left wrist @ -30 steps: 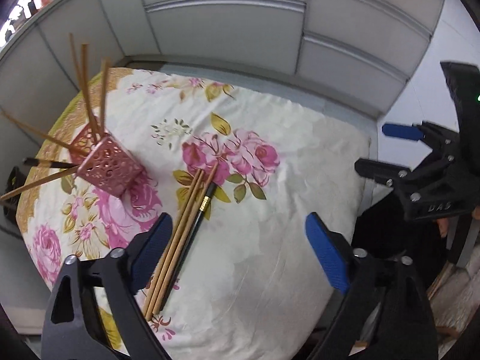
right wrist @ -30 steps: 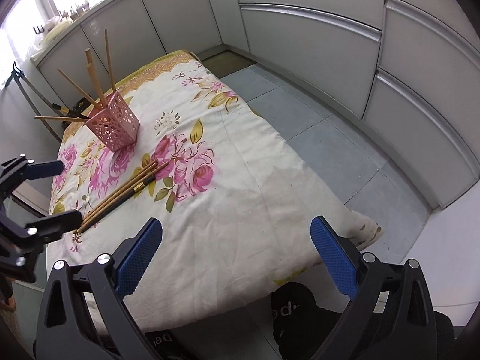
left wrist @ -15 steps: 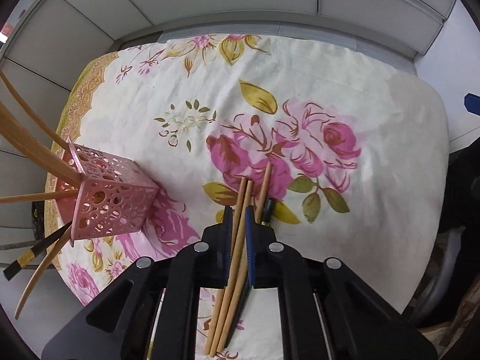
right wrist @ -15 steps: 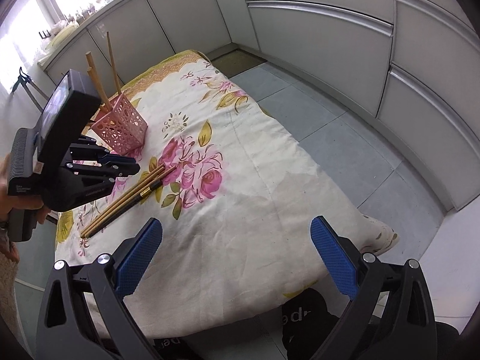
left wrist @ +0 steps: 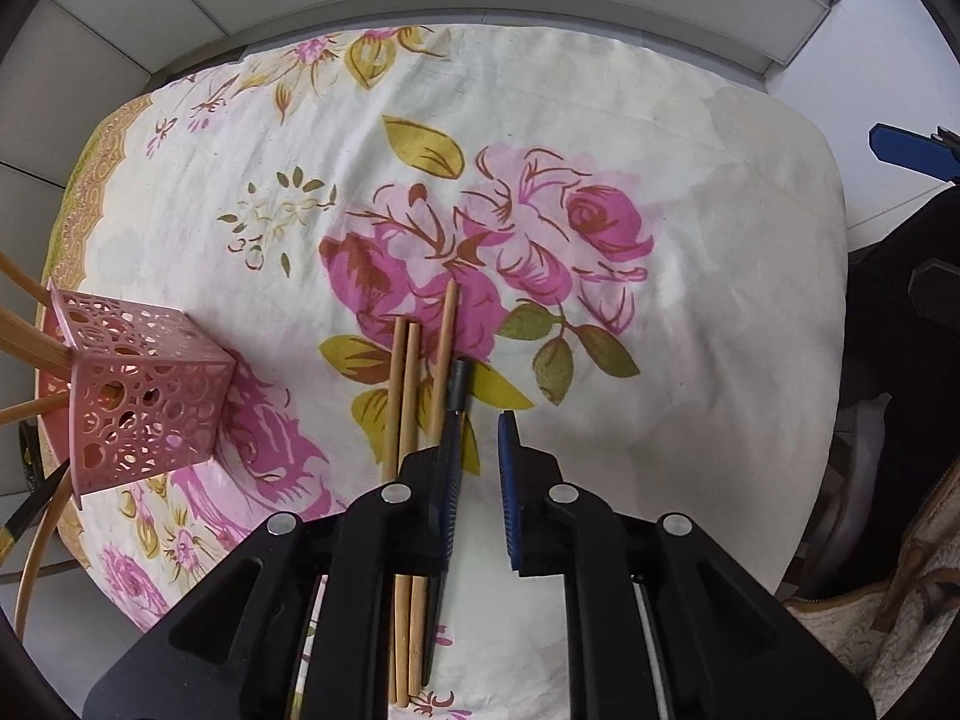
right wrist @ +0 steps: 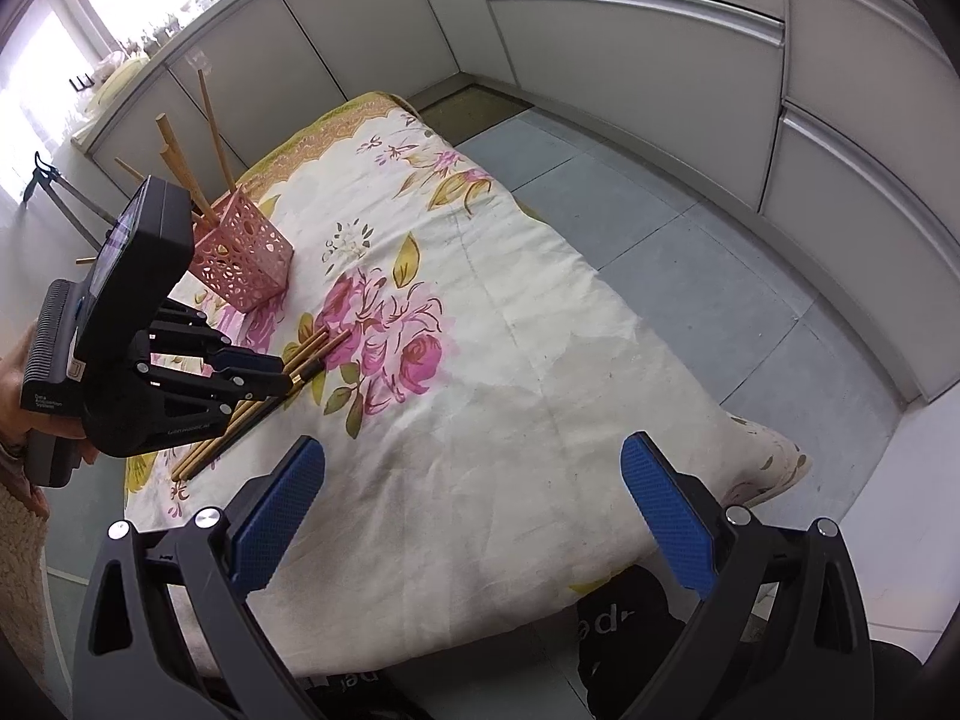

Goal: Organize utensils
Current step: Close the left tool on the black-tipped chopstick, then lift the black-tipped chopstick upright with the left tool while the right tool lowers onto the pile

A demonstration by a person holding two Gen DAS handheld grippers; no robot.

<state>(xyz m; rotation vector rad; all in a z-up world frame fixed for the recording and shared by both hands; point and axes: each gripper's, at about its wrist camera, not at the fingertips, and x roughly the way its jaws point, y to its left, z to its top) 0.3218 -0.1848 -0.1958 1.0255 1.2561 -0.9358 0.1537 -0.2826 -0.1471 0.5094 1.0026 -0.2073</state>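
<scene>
Three wooden chopsticks (left wrist: 410, 396) and one black chopstick (left wrist: 457, 387) lie together on the floral cloth (left wrist: 690, 276). My left gripper (left wrist: 477, 468) hangs low over them, its jaws a small gap apart and empty; the black chopstick lies along the left pad and the wooden ones run under the left finger. A pink perforated holder (left wrist: 141, 396) with several chopsticks stands to the left. In the right wrist view the left gripper (right wrist: 279, 373) sits over the chopsticks (right wrist: 312, 354) beside the holder (right wrist: 243, 255). My right gripper (right wrist: 474, 510) is open and empty above the cloth's near edge.
The cloth covers a low table (right wrist: 540, 360) whose right edge drops to a grey tiled floor (right wrist: 690, 252). Grey cabinets (right wrist: 630, 30) line the back. A dark bag (left wrist: 900, 324) lies off the table's right side.
My left gripper came down over the loose chopsticks and closed from wide open; its jaws have now parted slightly and shifted right, off the wooden ones. The right gripper barely moved.
</scene>
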